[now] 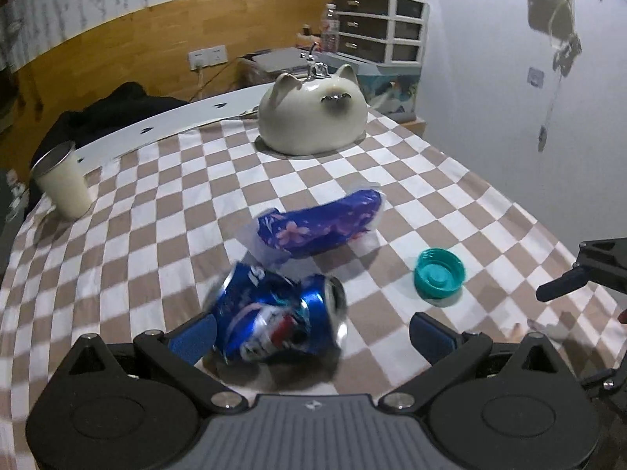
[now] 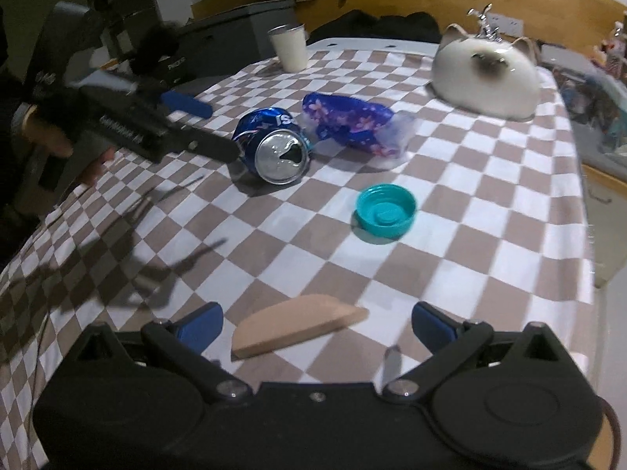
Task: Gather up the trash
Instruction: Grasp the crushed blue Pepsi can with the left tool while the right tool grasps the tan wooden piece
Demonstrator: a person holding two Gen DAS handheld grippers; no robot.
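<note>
A crushed blue soda can (image 1: 280, 317) lies on its side on the checked tablecloth, between the fingers of my open left gripper (image 1: 313, 333) and close to the left pad (image 1: 194, 338). The right wrist view shows the can (image 2: 274, 149) with its silver top facing the camera, and the left gripper (image 2: 223, 131) straddling its far end. A purple flowered wrapper (image 1: 321, 227) (image 2: 352, 125) lies just behind the can. A teal bottle cap (image 1: 439, 277) (image 2: 386, 211) sits upside down to the right. My right gripper (image 2: 317, 325) is open, with a tan wooden wedge (image 2: 298, 327) lying between its fingers.
A cream cat-shaped ceramic piece (image 1: 313, 117) (image 2: 486, 74) stands at the far end of the table. A metal-rimmed cream cup (image 1: 62, 180) (image 2: 290, 49) stands near the far left edge. A person's hand (image 2: 51, 137) holds the left gripper. The table drops off at the right edge (image 2: 588, 235).
</note>
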